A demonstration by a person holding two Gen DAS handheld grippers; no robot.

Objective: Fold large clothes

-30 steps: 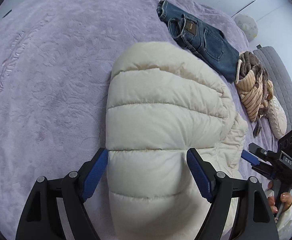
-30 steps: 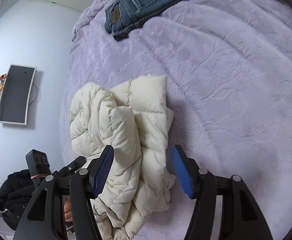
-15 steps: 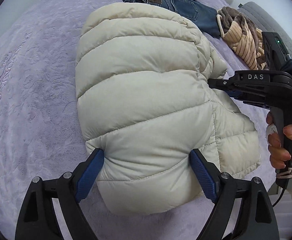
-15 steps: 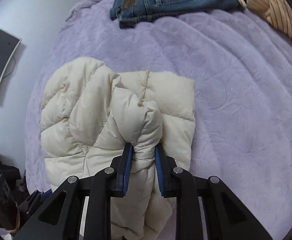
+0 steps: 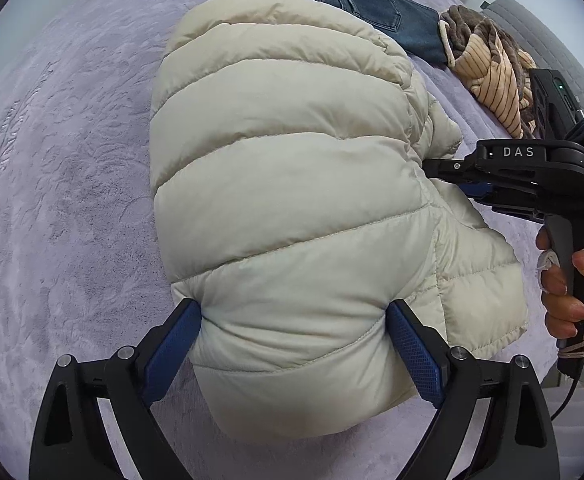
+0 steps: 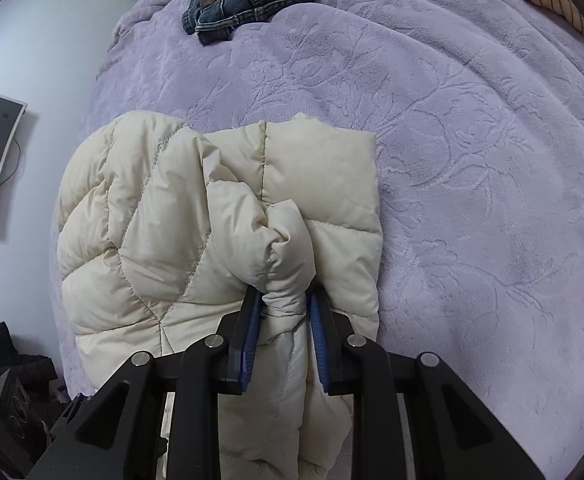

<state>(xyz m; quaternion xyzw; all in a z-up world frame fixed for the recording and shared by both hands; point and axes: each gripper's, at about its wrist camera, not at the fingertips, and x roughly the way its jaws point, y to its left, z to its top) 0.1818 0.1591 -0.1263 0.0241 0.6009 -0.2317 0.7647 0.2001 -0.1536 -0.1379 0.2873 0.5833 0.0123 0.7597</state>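
A puffy cream quilted down jacket [image 5: 288, 184] lies bundled near the edge of a bed covered by a lilac embossed plush blanket [image 5: 64, 184]. The right gripper [image 6: 284, 322] pinches a bunched ridge of the jacket tightly. The left gripper [image 5: 293, 338] is spread wide, its blue pads [image 5: 172, 350] pressing either side of a thick padded fold. To fold well, both should probably lift together and squeeze air out, since the filling looks springy. "DAS" is printed in white on the right gripper's body. Folded blue denim jeans [image 5: 355, 0] beyond carry a brown waistband patch, unreadable.
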